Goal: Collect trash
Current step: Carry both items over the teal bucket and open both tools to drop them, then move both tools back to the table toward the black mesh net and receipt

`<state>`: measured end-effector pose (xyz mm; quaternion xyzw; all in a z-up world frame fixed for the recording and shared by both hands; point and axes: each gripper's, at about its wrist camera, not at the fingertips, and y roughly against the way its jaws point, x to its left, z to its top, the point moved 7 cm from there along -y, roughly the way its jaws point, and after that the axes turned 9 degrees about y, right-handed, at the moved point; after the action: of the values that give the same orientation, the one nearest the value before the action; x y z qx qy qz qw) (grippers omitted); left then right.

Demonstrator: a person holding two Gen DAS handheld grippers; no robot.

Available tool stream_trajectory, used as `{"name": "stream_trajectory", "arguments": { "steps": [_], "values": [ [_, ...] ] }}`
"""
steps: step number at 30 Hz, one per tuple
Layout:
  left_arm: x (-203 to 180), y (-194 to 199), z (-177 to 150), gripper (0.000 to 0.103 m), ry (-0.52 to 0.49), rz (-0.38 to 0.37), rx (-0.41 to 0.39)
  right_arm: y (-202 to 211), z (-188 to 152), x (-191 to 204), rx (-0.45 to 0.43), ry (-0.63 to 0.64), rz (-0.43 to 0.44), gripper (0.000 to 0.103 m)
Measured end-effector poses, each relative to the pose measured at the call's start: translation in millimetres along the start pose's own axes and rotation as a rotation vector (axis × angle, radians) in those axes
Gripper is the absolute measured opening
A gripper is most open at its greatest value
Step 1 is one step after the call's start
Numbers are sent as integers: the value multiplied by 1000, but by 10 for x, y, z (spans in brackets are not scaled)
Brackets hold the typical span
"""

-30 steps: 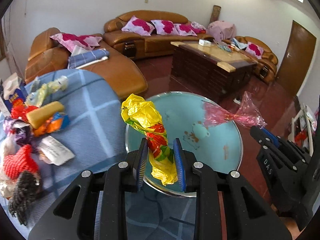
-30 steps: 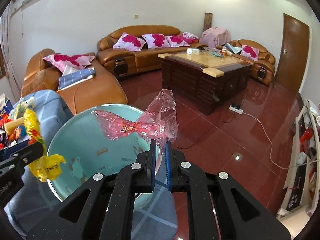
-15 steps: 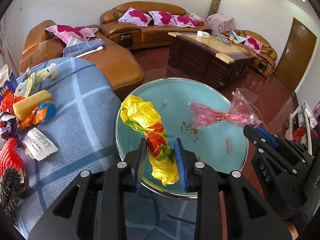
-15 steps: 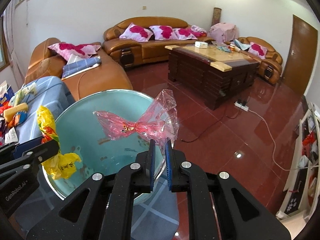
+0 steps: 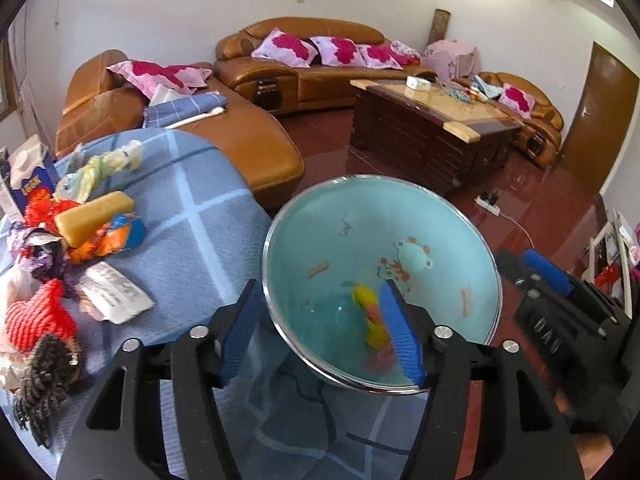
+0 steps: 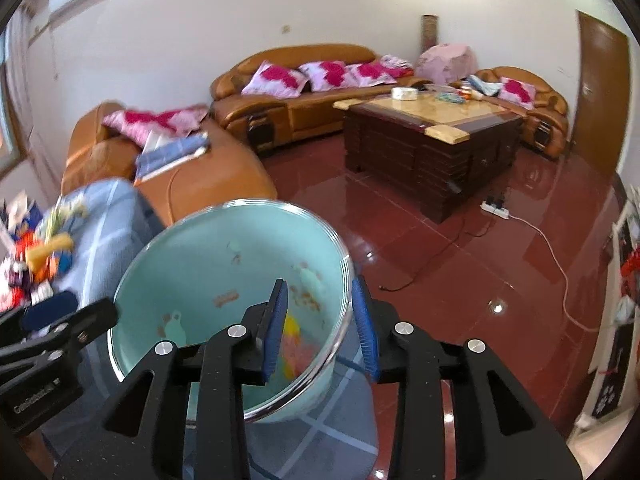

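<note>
A light blue basin (image 5: 440, 216) with a metal rim stands at the edge of a blue checked cloth; it also shows in the right wrist view (image 6: 192, 248). A yellow and red wrapper (image 5: 366, 312) and a pink one lie inside it, blurred, also seen in the right wrist view (image 6: 294, 344). My left gripper (image 5: 320, 336) is open and empty over the basin's near rim. My right gripper (image 6: 322, 328) is open and empty, its jaws either side of the basin's right rim.
A pile of trash lies on the cloth at left: a yellow bar (image 5: 94, 216), an orange and blue wrapper (image 5: 116, 238), a white paper wrapper (image 5: 116, 296), red netting (image 5: 36, 316), a dark scrubber (image 5: 48, 376). Sofas (image 5: 304, 68) and a wooden coffee table (image 5: 432, 120) stand beyond on red floor.
Both grippers have opened. The yellow wrapper left the left gripper and the pink wrapper left the right gripper; both now lie in the basin.
</note>
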<state>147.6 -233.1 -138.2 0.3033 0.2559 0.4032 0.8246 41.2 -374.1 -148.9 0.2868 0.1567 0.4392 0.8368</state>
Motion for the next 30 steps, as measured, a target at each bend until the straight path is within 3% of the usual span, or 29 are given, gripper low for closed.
{"name": "stream_trajectory", "arguments": {
  "steps": [3, 8, 18, 30],
  "values": [
    [103, 108, 11, 69, 14, 38, -23, 52, 48, -146, -20, -60, -31, 38],
    [261, 222, -59, 70, 26, 107, -22, 70, 54, -166, -14, -82, -30, 42],
    [638, 443, -146, 76, 75, 235, -24, 208, 42, 191, -22, -6, 35, 53],
    [1031, 799, -249, 77, 125, 350, -48, 440, 14, 605, -37, 66, 119, 54]
  ]
}}
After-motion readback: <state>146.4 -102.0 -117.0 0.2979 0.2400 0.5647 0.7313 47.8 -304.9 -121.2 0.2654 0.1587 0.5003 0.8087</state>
